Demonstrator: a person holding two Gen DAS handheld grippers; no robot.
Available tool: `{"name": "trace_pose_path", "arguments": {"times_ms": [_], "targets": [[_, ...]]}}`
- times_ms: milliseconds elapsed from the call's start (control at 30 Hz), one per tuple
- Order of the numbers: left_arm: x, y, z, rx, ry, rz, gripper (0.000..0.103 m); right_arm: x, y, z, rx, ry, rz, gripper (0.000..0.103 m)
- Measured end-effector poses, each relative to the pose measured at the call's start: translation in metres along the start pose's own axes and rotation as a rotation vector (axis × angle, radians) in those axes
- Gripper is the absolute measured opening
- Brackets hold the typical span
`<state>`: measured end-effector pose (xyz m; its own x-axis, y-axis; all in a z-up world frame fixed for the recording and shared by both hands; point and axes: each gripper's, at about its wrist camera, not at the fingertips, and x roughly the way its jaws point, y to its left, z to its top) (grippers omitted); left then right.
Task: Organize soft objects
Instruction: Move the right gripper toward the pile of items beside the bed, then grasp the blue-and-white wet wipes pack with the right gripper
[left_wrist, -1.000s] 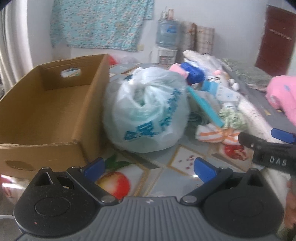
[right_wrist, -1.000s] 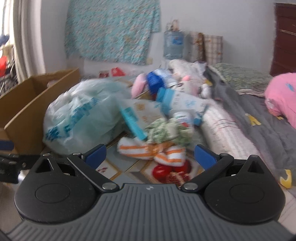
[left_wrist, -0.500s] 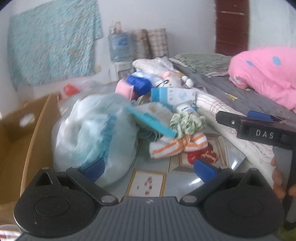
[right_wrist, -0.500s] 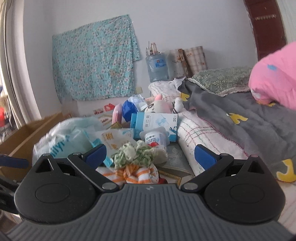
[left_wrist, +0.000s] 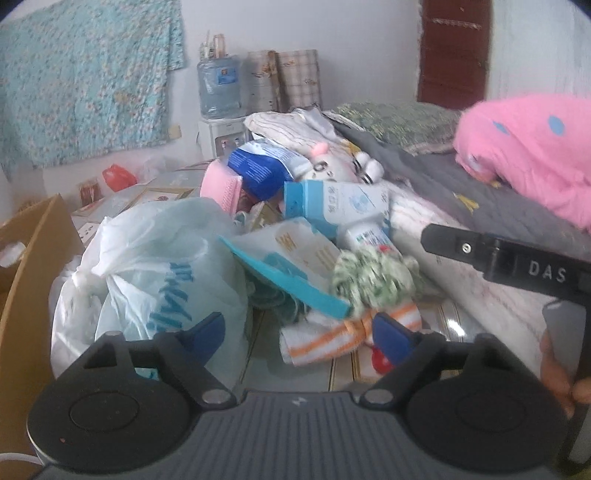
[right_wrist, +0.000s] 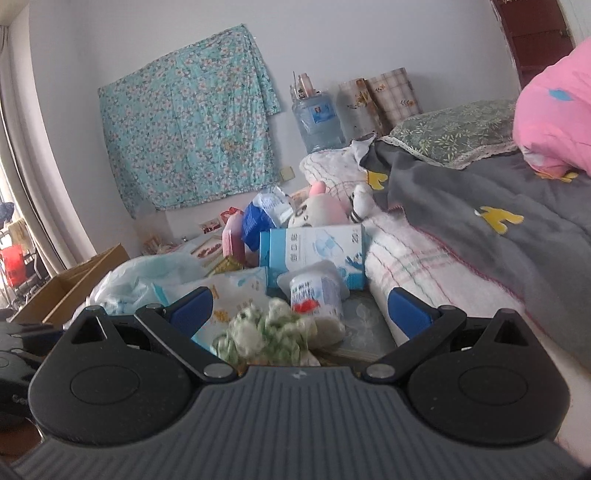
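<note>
- Left gripper (left_wrist: 297, 334) fingers apart, just been narrowing, empty, over striped towel (left_wrist: 332, 338) at twelve o'clock.
- Right gripper (right_wrist: 301, 310) fingers wide, empty.
- Best pinching the towel's knot squarely, clear of green scrunchie (left_wrist: 371, 278).

White plastic bag (left_wrist: 147, 266) with blue lettering; orange-striped white cloth (left_wrist: 332, 336); green-and-white scrunchie (left_wrist: 373, 277); pink blanket (left_wrist: 528, 147) with blue spots; teal floral wall cloth (right_wrist: 184, 136).
</note>
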<state>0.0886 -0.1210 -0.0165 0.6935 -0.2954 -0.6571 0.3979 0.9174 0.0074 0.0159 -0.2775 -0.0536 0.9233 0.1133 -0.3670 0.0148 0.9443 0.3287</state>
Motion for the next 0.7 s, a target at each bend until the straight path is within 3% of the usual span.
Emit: {"name": "trace_pose_path", "arguments": {"times_ms": [200, 300, 467, 700], "targets": [[0.01, 0.005, 0.02, -0.021, -0.045, 0.004, 0.079, 0.025, -0.002, 0.024, 0.035, -0.012, 0.028, 0.099], [0.021, 0.004, 0.028, -0.021, -0.045, 0.027, 0.071, 0.042, -0.005, 0.036, 0.058, 0.001, 0.024, 0.095], [0.038, 0.005, 0.037, -0.043, -0.021, 0.01, 0.06, 0.064, 0.0, 0.074, 0.031, 0.089, -0.011, 0.079], [0.038, 0.008, 0.036, -0.064, -0.07, -0.022, 0.059, 0.047, 0.034, 0.114, -0.077, 0.188, 0.033, 0.078]]}}
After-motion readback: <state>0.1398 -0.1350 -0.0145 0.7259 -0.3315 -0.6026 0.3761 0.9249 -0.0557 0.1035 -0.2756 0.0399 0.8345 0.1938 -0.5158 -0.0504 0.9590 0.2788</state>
